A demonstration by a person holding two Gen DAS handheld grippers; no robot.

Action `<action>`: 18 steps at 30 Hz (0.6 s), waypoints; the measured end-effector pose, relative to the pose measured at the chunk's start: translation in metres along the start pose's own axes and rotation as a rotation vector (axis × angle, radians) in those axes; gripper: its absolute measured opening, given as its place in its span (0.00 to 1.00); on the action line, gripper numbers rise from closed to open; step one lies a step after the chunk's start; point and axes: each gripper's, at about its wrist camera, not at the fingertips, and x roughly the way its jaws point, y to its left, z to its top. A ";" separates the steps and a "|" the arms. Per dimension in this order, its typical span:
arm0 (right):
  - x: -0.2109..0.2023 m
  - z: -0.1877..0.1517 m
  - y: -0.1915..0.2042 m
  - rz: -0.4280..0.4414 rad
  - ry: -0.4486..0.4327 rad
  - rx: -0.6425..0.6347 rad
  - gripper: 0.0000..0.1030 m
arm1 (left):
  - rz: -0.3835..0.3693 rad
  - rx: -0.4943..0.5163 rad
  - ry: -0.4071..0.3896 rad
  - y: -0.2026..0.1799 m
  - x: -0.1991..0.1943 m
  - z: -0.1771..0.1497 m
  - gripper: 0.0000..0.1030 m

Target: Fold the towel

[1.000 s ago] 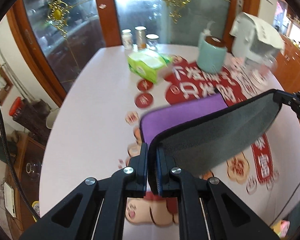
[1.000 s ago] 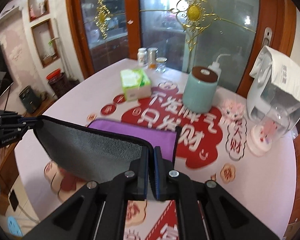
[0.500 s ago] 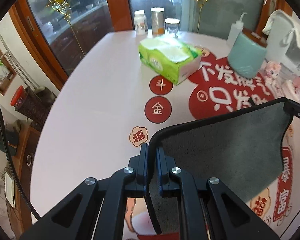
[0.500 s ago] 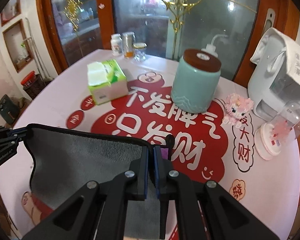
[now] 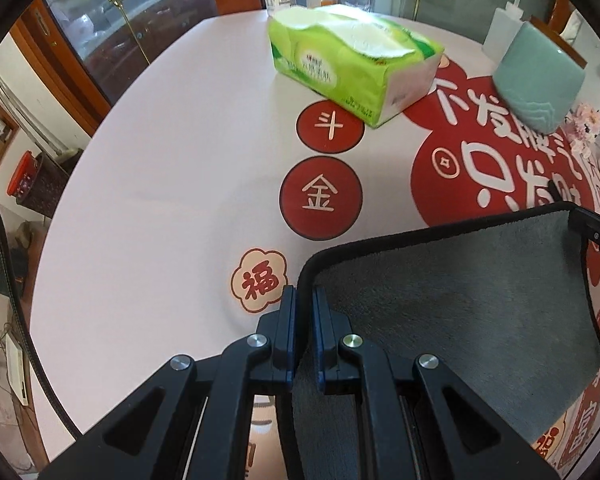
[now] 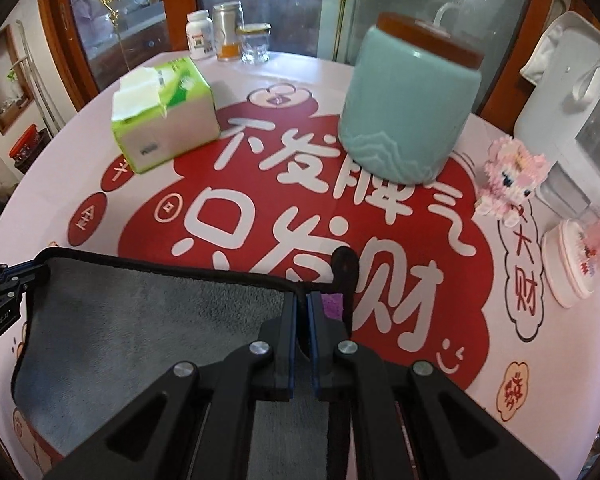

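Note:
The towel [image 5: 452, 300] is grey on its upper face with black trim; a sliver of its purple side [image 6: 332, 304] shows in the right wrist view. It lies folded over, low on the table. My left gripper [image 5: 304, 292] is shut on its near-left corner. My right gripper [image 6: 303, 298] is shut on the opposite corner, where a black hanging loop [image 6: 346, 264] sticks out. The towel's grey face also fills the lower left of the right wrist view [image 6: 140, 328]. Each gripper shows at the edge of the other's view.
A round table with a pink and red printed cloth [image 5: 160, 184]. A green tissue pack [image 5: 352, 64] and a teal jar with brown lid [image 6: 412, 96] stand just beyond the towel. Bottles and a glass [image 6: 228, 36] at the back, a white kettle [image 6: 572, 120] and pink figurine [image 6: 512, 176] on the right.
Both grippers carried the towel's held edge forward and down over the purple half. The purple face is now covered and the towel lies low on the table.

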 end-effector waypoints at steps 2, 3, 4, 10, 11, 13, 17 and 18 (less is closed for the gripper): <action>0.006 0.001 0.000 -0.004 0.014 0.001 0.05 | 0.002 0.003 0.001 -0.001 0.004 0.001 0.07; 0.008 0.001 0.000 -0.004 0.017 0.003 0.05 | 0.004 0.006 -0.002 -0.002 0.004 0.001 0.07; 0.009 0.001 0.000 -0.005 0.020 0.008 0.06 | 0.008 0.009 -0.004 -0.002 0.004 0.001 0.08; 0.002 0.002 -0.004 0.001 0.030 0.047 0.12 | -0.015 -0.008 -0.032 0.001 -0.010 -0.003 0.80; -0.005 0.003 -0.005 0.008 0.017 0.056 0.14 | -0.024 -0.017 -0.042 0.002 -0.014 -0.003 0.81; -0.019 0.004 -0.006 0.017 -0.016 0.067 0.26 | -0.042 -0.034 -0.048 0.004 -0.022 -0.002 0.82; -0.049 0.005 -0.012 0.042 -0.073 0.094 0.39 | -0.094 -0.069 -0.066 0.006 -0.040 0.001 0.88; -0.057 0.006 -0.014 0.052 -0.082 0.101 0.40 | -0.100 -0.077 -0.076 0.007 -0.046 0.001 0.90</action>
